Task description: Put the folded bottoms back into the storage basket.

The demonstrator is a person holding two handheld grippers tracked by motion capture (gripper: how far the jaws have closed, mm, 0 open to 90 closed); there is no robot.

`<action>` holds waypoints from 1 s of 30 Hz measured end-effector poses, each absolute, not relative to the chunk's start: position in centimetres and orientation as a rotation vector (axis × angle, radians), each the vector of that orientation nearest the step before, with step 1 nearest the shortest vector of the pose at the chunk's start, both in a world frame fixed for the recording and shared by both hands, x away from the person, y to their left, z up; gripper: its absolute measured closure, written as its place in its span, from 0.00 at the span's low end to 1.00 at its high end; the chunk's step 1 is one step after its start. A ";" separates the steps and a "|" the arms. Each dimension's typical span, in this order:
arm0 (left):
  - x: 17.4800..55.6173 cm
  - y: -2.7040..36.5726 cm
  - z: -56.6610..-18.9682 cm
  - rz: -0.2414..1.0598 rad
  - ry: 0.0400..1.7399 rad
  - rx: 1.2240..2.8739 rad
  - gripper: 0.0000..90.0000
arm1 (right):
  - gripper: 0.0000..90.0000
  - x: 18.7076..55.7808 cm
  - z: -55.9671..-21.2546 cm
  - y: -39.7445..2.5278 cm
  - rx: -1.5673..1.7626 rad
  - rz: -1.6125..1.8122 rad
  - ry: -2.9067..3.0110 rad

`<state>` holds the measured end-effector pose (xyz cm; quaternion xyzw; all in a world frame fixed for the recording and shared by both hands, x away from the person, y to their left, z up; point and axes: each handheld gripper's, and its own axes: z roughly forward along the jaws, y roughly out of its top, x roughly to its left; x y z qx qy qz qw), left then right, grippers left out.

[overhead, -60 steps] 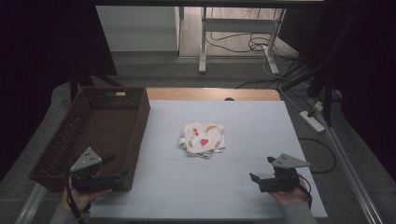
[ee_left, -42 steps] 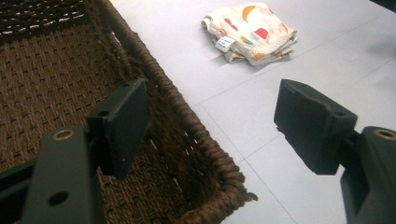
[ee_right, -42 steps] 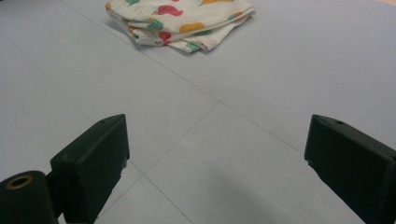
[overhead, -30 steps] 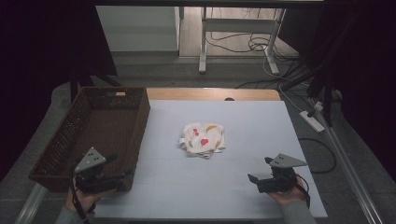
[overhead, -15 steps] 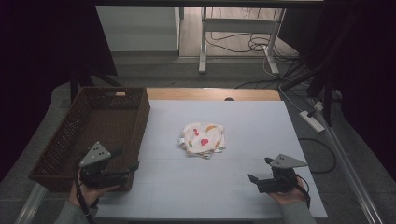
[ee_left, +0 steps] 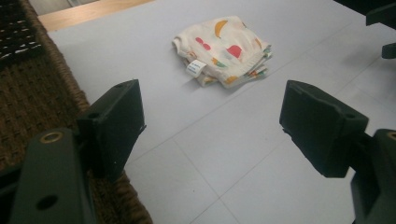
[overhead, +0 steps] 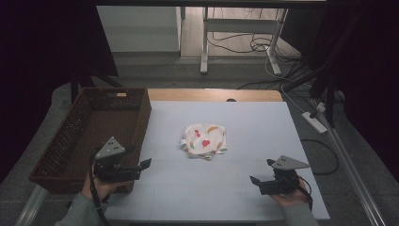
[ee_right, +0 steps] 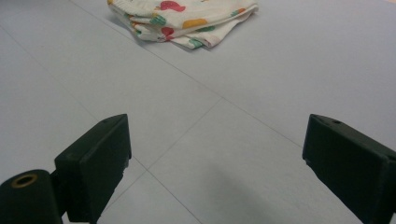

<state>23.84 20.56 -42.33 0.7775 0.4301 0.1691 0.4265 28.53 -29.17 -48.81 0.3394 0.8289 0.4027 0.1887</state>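
Tabletop (overhead: 244, 188) — cloth (overhead: 204, 140) beyond both fingers (ee_left: 114, 126)

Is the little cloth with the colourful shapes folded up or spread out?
Folded. The cloth lies as a small stack on the table, with layered edges showing.

No legible txt; tag (ee_left: 196, 67) on folded cloth (ee_left: 224, 49) unreadable.

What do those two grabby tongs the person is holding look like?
The left tongs and right tongs are both black, each with two chunky, flat-faced jaws. A grey three-cornered plate sits on top of each. A dark cable trails from each one. Small brass-coloured rings show on their frames. The person wears grey sleeves.
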 end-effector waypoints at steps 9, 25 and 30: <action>25.0 19.0 -42.3 0.407 1.056 1.964 0.23 | 0.09 28.5 -48.8 -29.2 0.960 1.135 2.329; 26.4 17.4 -41.7 0.398 1.048 1.975 0.23 | 0.09 28.6 -48.9 -29.2 0.961 1.135 2.335; 26.7 16.7 -41.5 0.400 1.042 1.981 0.23 | 0.09 28.6 -48.9 -29.2 0.959 1.136 2.336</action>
